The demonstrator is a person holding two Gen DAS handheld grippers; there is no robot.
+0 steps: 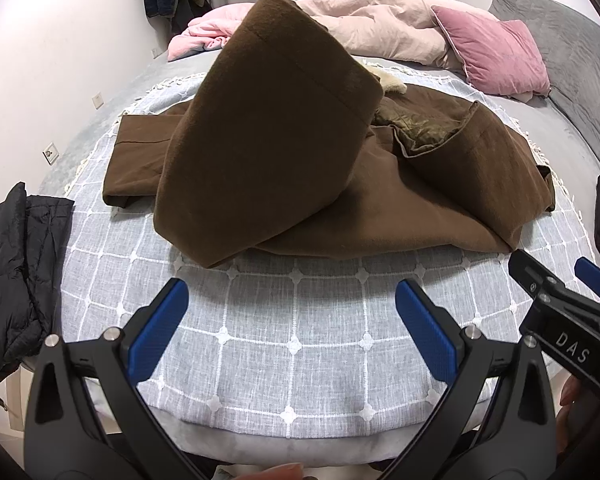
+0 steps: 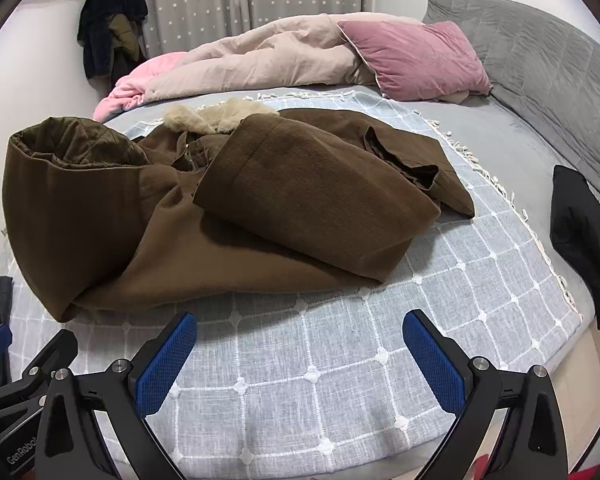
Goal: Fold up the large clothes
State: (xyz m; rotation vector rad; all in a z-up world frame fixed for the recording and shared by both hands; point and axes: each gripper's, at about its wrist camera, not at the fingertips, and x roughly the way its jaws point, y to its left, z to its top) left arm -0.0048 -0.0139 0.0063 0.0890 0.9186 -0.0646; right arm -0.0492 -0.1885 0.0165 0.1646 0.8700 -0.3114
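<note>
A large brown coat [image 1: 268, 148] with a cream fur collar [image 1: 388, 80] lies partly folded on the grey checked blanket [image 1: 300, 344]; it also shows in the right wrist view [image 2: 292, 208], its collar [image 2: 204, 118] at the far side. My left gripper [image 1: 296, 312] is open and empty, just short of the coat's near edge. My right gripper [image 2: 300, 344] is open and empty, also short of the coat's near hem. The right gripper shows at the right edge of the left wrist view [image 1: 560, 292].
A black jacket [image 1: 16, 276] lies at the bed's left edge and another dark garment [image 2: 580, 240] at the right edge. A pink pillow [image 2: 416, 56], a beige duvet [image 2: 260, 60] and a grey headboard [image 2: 540, 64] are at the far side. Clothes [image 2: 108, 28] hang by the curtain.
</note>
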